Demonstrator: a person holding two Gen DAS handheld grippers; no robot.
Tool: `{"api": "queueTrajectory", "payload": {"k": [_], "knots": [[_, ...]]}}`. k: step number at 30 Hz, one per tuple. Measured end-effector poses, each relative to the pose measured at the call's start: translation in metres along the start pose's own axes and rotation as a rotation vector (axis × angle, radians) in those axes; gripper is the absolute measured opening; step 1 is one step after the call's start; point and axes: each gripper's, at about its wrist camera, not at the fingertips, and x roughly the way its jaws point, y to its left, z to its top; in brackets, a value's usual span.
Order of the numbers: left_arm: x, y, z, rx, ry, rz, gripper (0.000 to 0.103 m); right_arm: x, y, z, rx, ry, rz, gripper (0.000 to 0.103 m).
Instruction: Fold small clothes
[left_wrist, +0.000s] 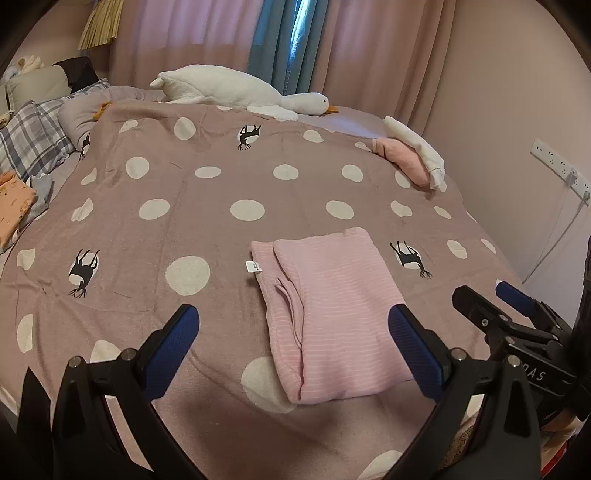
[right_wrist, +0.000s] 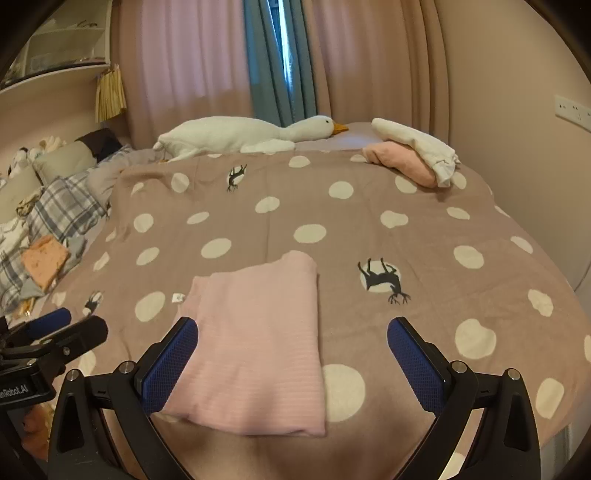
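Note:
A pink striped garment (left_wrist: 332, 310) lies folded flat on the spotted blanket (left_wrist: 207, 206), its white label at the left edge. My left gripper (left_wrist: 295, 350) hovers above its near part, wide open, nothing between the blue pads. The same garment (right_wrist: 258, 343) appears in the right wrist view, lower left of centre. My right gripper (right_wrist: 291, 358) stands wide open over its near right part, holding nothing. Each view catches the other gripper at its side, the right one (left_wrist: 491, 295) and the left one (right_wrist: 70, 325).
Folded pink and white clothes (right_wrist: 417, 157) lie stacked at the far right of the bed. A white plush goose (right_wrist: 251, 134) lies along the far edge. Plaid pillows (left_wrist: 33, 144) and orange clothes (right_wrist: 46, 264) sit at the left. A wall with sockets (left_wrist: 557, 166) runs on the right.

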Motion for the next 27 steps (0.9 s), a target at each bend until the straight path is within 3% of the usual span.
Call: {"api": "queueTrajectory", "payload": {"k": [27], "knots": [[0.0073, -0.0054, -0.0055, 0.006, 0.037, -0.021, 0.103, 0.0030, -0.0035, -0.0044, 0.018, 0.025, -0.026, 0.102]]}}
